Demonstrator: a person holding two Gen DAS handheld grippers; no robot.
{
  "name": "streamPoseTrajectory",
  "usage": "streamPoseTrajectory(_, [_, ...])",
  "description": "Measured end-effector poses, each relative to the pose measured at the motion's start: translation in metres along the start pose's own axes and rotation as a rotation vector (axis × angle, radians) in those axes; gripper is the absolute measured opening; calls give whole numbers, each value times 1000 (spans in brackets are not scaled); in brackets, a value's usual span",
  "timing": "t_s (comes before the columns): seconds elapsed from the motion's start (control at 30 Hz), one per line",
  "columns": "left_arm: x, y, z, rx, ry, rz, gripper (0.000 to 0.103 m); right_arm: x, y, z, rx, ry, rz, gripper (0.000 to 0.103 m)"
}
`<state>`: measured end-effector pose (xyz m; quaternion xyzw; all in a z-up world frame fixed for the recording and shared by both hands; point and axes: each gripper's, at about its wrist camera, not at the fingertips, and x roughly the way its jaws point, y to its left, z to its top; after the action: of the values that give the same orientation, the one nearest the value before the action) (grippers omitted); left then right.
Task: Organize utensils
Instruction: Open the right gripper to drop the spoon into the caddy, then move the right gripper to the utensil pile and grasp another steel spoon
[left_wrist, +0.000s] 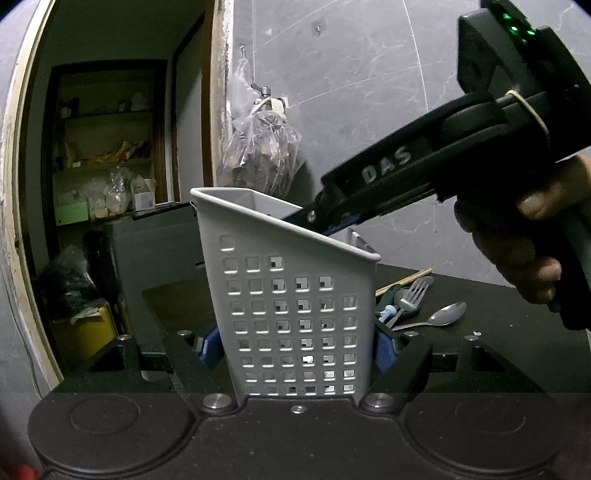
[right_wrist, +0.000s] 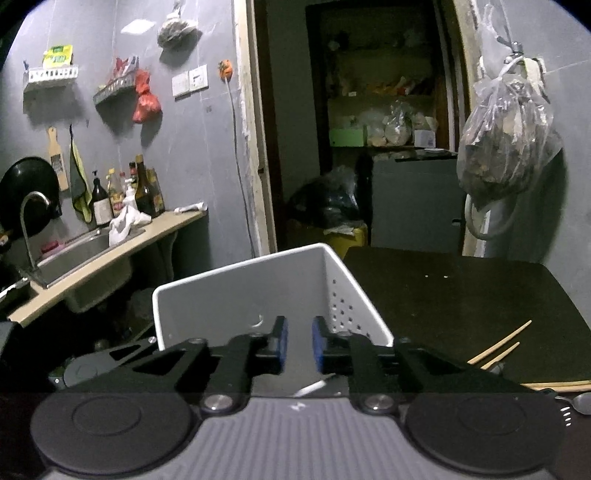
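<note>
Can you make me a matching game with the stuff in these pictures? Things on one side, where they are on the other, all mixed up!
Things:
1. White holder
2. Spoon
3. Chopsticks
4. Clear plastic bag

Places:
A. Hanging on the grey wall
B. Lying on the dark table, right of the right gripper
C. Squeezed between the left gripper's blue fingers
D. Lying on the table beside a fork, behind the holder

Pairs: 1-C, 2-D, 3-B, 4-A
</note>
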<state>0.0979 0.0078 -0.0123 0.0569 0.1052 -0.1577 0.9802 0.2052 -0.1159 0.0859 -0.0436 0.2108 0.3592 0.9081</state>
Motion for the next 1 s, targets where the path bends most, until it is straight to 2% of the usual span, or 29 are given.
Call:
streamPoseTrajectory(0.07, [0, -1, 0, 1, 0, 1, 77, -5, -1, 0, 0, -22, 6, 35])
streamPoseTrajectory(0.2, [0, 0, 0, 0, -1, 1, 78, -16, -3, 2, -4, -73, 4, 49])
streamPoseTrajectory(0.3, [0, 0, 0, -1, -1, 1, 78, -28, -6, 4, 0, -130, -8, 70])
streamPoseTrajectory(0.37, [0, 0, 0, 0, -1, 1, 78, -40, -12, 5, 12, -182, -33, 93])
streamPoseTrajectory(0.43, [0, 1, 0, 0, 0, 0, 78, -50, -20, 5, 28, -228, -66, 99])
streamPoseTrajectory(0.5, [0, 1, 0, 0, -1, 1, 78, -61, -29, 3, 55, -261, -101, 103])
streamPoseTrajectory(0.7, [0, 1, 0, 1, -1, 1, 78, -79, -66, -8, 171, -310, -235, 103])
streamPoseTrajectory(0.83, [1, 0, 0, 2, -1, 1, 78, -80, -91, -20, 241, -281, -305, 103])
streamPoseTrajectory(1.0, [1, 1, -1, 2, -1, 0, 78, -70, -114, -43, 298, -196, -395, 103])
